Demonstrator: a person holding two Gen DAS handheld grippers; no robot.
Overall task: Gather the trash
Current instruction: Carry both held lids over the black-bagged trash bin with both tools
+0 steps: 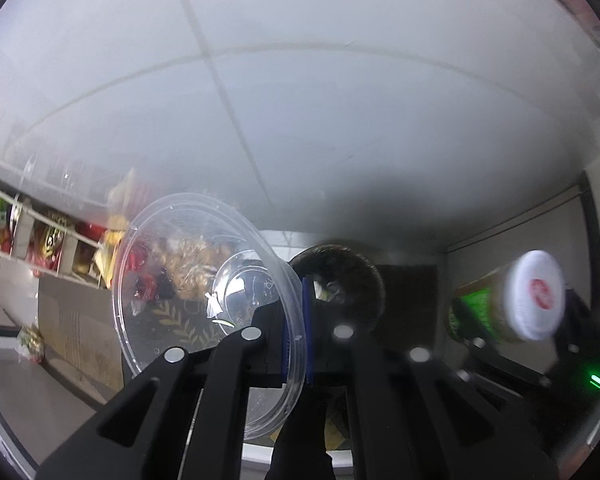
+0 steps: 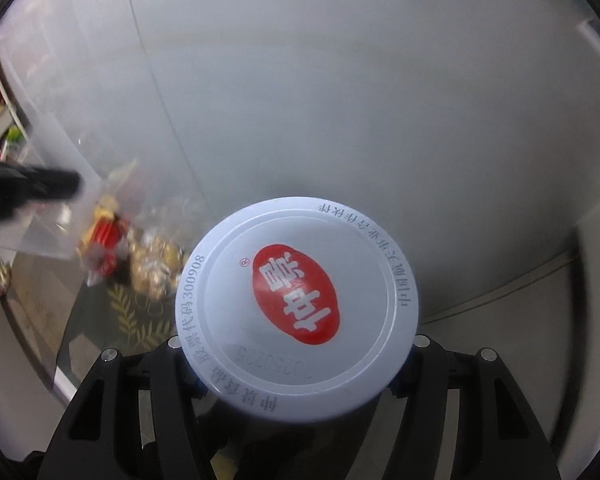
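Pale floor tiles with thin grout lines (image 1: pixel 236 92) fill both my views, with snack shelves (image 1: pixel 40 240) blurred at the left edge. My left gripper (image 1: pixel 296 336) is clamped tight on the rim of a clear plastic lid (image 1: pixel 196 280), held on edge. My right gripper (image 2: pixel 296 384) grips a bottle by its sides, its white cap (image 2: pixel 296 312) with a red oval logo facing me, above a heap of wrappers (image 2: pixel 140 256) on a dark leaf-patterned mat (image 2: pixel 132 320).

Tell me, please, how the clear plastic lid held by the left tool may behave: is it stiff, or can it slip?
The clear plastic lid looks thin, so it probably flexes and weighs little. The left tool pinches only its rim, so it may pivot or slip. Its glossy surface also suggests poor friction.
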